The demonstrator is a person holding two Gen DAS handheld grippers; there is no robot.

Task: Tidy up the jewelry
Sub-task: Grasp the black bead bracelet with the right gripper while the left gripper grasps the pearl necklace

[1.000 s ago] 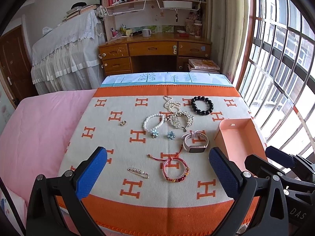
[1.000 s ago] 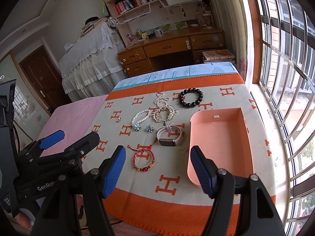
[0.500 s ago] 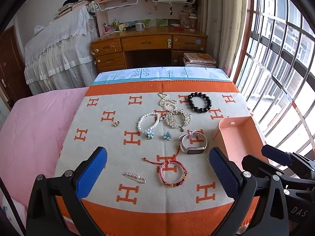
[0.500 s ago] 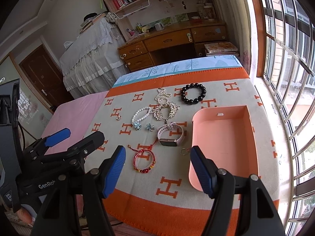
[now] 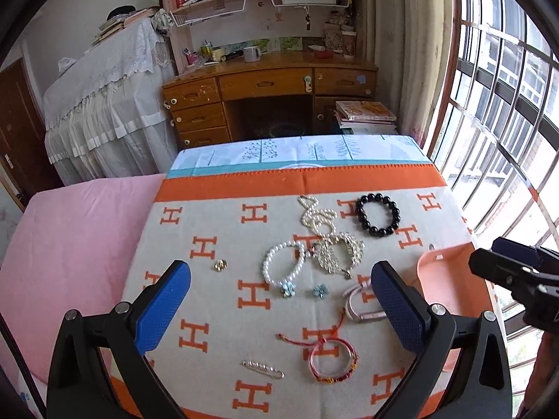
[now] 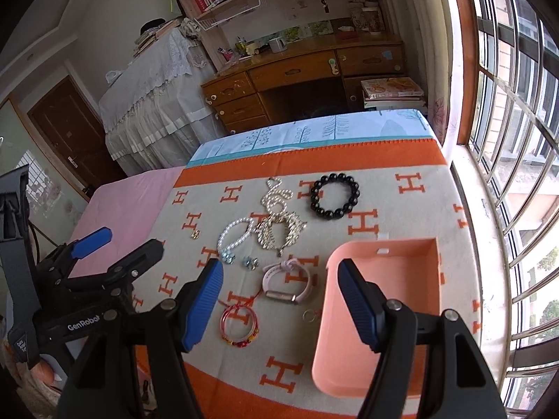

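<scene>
The blanket (image 5: 216,314), cream with orange H marks, spreads out under both tools, and nothing has gone into the pink tray (image 6: 394,300) so far; its floor looks bare. That tray sits directly ahead of the right hand-held gripper (image 6: 279,303), running lengthwise away from it, with the right-hand finger hanging over its near left rim.

The left hand-held gripper (image 5: 279,300) hovers above the near edge of the blanket, fingers spread wide, holding nothing. The right one is likewise wide apart and empty.

Now the pieces. The black bead bracelet (image 6: 334,195) lies farthest out, ahead and slightly right of the left tool. The silver leaf necklace (image 5: 337,251) and the pearl bracelet (image 5: 283,266) sit side by side and seem to touch, dead ahead of it.

The pink watch (image 6: 287,284) is the likely first pick: it lies just ahead between the right tool's fingers, nearer the left one, long axis crosswise, just beside the tray. The right hand is clearly nearer. The red string bracelet (image 6: 240,324) lies closer in, by that left finger.

A small ring (image 6: 310,315) rests against the tray's left wall, though it is too tiny to be sure it touches.
</scene>
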